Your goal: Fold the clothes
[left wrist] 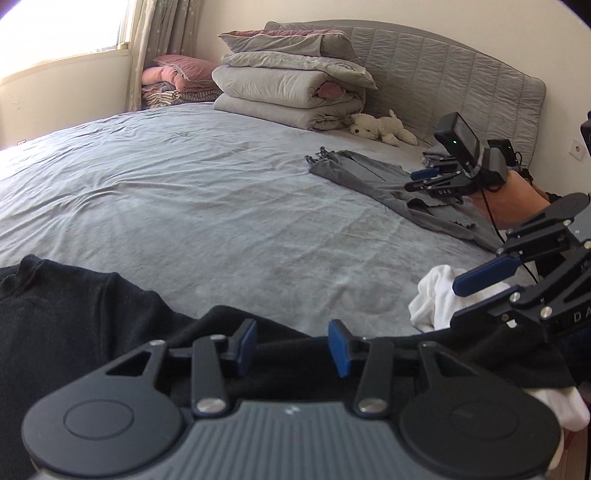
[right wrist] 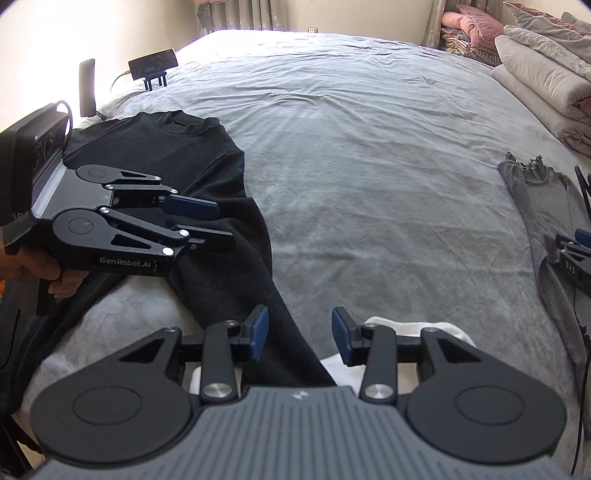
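**Both claws part-open and empty over black sweater at bed edge**

The black sweater (right wrist: 207,192) lay spread at the near left part of the bed (right wrist: 369,166), collar toward the far side, one sleeve running down toward the near edge and passing under the right claw (right wrist: 299,338). A white garment (right wrist: 384,328) lay bunched at the near edge, touching that sleeve. A grey top (right wrist: 543,206) lay flat near the right edge, well apart from the sweater.

The right claw stood part-way open, its blue pads clear of the cloth, nothing between them. The left claw (right wrist: 218,221) hung over the sweater's body, jaws likewise apart and empty; in its own view (left wrist: 291,347) the gap showed only dark fabric beneath. A hand (right wrist: 40,273) gripped its handle at the left margin.

Open room: the wide middle of the bed, between sweater and grey top, was bare wrinkled grey sheet.

Far end: stacked grey quilts (left wrist: 291,85) against a quilted headboard (left wrist: 443,81), a white plush toy (left wrist: 384,129) beside them, pink bedding (left wrist: 177,77) in the corner by a curtain (left wrist: 159,33) and a bright window (left wrist: 62,26). A phone on a stand (right wrist: 153,64) stood at the far left edge.
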Motion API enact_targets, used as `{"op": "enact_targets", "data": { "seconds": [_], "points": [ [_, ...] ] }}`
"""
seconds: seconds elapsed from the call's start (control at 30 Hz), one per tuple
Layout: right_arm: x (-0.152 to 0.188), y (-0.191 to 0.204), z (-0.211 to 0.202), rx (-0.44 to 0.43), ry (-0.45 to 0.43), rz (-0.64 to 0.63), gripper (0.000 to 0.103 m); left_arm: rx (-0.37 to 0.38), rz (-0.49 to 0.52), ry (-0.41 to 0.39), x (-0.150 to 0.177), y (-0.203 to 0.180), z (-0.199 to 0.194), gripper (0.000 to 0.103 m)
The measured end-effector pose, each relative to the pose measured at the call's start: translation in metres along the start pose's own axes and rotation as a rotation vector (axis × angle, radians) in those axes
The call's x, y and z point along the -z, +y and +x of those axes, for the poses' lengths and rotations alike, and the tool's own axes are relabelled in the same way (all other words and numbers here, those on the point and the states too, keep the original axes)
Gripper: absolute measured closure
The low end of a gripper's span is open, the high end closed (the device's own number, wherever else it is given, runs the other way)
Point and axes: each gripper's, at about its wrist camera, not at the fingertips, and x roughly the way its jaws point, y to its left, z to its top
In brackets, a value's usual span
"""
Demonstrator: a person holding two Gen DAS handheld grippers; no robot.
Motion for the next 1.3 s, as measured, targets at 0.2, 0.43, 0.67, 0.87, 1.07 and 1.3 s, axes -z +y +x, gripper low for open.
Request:
{"op": "enact_targets", "data": {
  "seconds": [0.2,0.43,0.67,0.87,1.07,1.3],
  "points": [
    [0.029,0.01,-0.024,0.042,0.064,-0.109,0.06,0.089,0.086,0.015,0.02,-0.019,-0.014,0.059],
    [0.061,-0.005,-0.029,0.115,0.166,-0.146,0.06,0.14,0.201,0.056,0.033,-0.039,-0.009,0.058],
    [0.085,-0.027,-0.029,0.15,0.234,-0.142,0.061,0.109,0.296,0.081,0.038,-0.053,0.003,0.059],
    [0.09,-0.034,-0.027,0.148,0.225,-0.148,0.097,0.054,0.3,0.086,0.036,-0.057,0.006,0.097],
    [0.067,-0.04,-0.062,0.317,0.118,-0.172,0.099,0.025,0.269,-0.028,0.009,-0.054,-0.015,0.097],
    [0.051,-0.025,-0.113,0.438,0.007,-0.269,0.099,0.042,0.269,-0.132,-0.014,-0.055,-0.045,0.097]
  ]
}}
